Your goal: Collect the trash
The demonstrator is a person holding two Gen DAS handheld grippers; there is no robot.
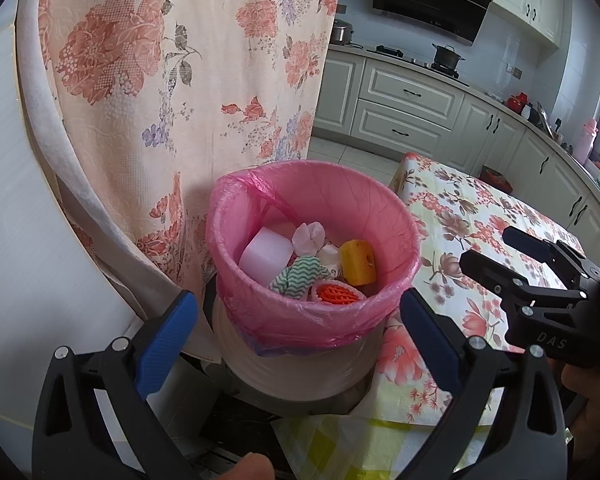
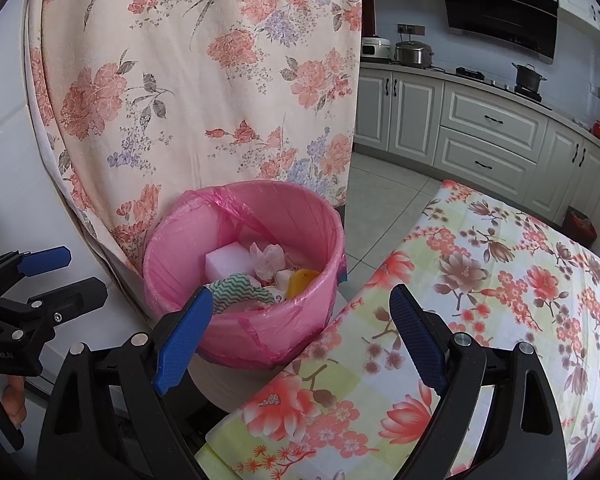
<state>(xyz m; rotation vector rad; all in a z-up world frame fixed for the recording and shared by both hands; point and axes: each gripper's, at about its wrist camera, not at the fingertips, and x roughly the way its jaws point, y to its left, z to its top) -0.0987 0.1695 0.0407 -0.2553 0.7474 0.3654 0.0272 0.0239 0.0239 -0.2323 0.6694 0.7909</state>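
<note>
step in hand: both grippers are hovering empty near the pink-lined trash bin (image 1: 312,256), so the collecting looks close to finished, or between pieces.
left gripper (image 1: 298,332): its jaws are standing wide open, holding nothing, and framing the near rim of the bin.
right gripper (image 2: 300,332): its jaws are also spread open and empty, sitting over the near left edge of the table (image 2: 480,280), just right of the bin.
trash: it is lying inside the bin, where a white foam block (image 1: 265,255), a crumpled tissue (image 1: 309,236), a yellow sponge piece (image 1: 358,262), a green zigzag cloth (image 1: 298,276) and an orange fruit net (image 1: 334,294) are piling together.
bin position: it is sitting left of the table and just in front of the hanging floral cloth (image 1: 172,80), which is touching its far left side.
next move: as a judgement, it is calling for finding any piece left outside the bin; the floral tablecloth in view is showing none, so tying or lifting the pink liner (image 2: 220,200) may be what follows.
in the way: the hanging cloth is crowding the bin's far side, and the two grippers are sitting near each other.
surroundings: kitchen cabinets (image 2: 492,128) and a range hood (image 1: 432,0) are standing far off.
</note>
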